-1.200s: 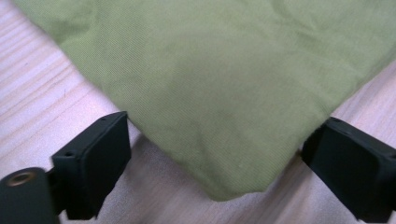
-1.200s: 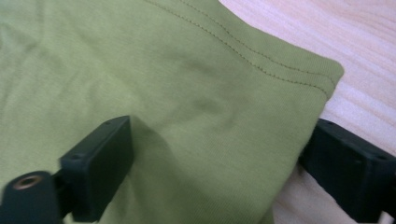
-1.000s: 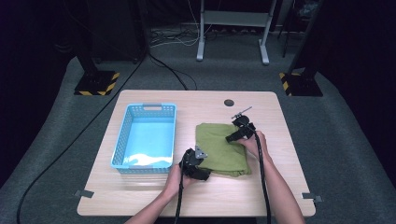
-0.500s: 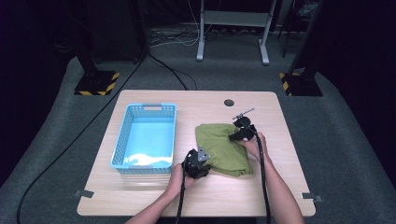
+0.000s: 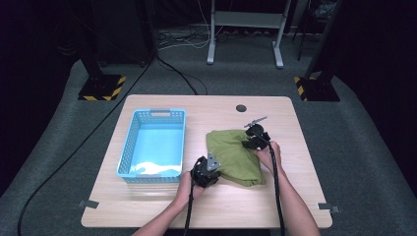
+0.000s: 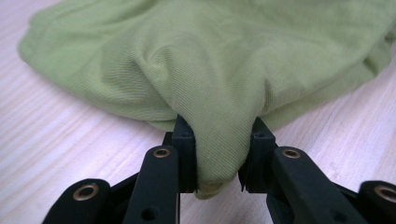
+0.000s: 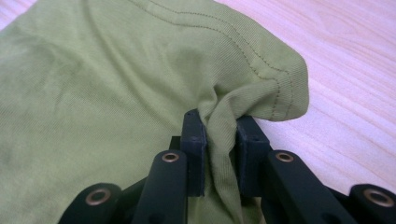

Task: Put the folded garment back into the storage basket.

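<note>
Green shirt lies bunched on the desk, just right of the blue basket. Both sets of fingers have just closed and now pinch it: left gripper on its near-left edge, right gripper at the far hem (probably so it lifts as one bundle).

left gripper: black body, grey three-cornered plate on top, black cable trailing back along the forearm
right gripper: black body, thin grey rod sticking out beyond it, black cable
jaws: black, blocky pads on slotted links
screws: brass-coloured rings in the links behind the pads
forearms: no sleeves in sight
</note>
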Demonstrator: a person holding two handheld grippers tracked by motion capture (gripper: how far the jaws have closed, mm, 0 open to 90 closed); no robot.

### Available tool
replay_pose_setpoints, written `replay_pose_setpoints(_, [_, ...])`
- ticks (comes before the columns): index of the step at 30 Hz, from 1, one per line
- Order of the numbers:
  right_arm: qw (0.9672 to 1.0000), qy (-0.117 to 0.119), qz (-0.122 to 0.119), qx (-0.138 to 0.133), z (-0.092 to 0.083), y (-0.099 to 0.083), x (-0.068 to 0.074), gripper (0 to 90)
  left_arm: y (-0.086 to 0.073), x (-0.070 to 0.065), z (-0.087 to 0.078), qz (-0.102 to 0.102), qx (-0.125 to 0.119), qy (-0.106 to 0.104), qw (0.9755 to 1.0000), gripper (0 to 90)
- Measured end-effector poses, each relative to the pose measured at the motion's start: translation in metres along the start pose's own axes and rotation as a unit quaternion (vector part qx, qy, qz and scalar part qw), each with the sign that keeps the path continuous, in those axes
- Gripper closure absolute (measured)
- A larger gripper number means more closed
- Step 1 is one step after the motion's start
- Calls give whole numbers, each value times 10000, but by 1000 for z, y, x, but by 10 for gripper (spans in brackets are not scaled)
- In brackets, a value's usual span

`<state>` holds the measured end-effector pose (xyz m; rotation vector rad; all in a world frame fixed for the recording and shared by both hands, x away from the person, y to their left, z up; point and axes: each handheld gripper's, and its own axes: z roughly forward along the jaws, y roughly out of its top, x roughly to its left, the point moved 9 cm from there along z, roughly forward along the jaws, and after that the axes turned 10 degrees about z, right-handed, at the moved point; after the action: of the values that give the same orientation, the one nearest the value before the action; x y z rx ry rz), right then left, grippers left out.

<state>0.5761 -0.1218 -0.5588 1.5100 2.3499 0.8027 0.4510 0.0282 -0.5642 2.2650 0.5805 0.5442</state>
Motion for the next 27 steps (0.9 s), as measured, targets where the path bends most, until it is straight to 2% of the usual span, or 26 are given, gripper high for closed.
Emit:
replay_pose_setpoints(3, [10000,-12,-46,-73,-5,1,3,769,2,1,-4,-74,-101,-37,9999,721])
replay_pose_setpoints(10, [9997,-35,-13,-261,-18,3,7,770,5,0,-12,-28,-221,68,9997,720])
replay_pose_setpoints(20, [9992,-51,-70,-389,-36,12,14,770,7,4,-27,-235,-335,156,9990,719])
replay_pose_setpoints(27, [9986,-84,-93,-521,-50,17,19,770,13,5,-37,-208,-462,207,9985,719])
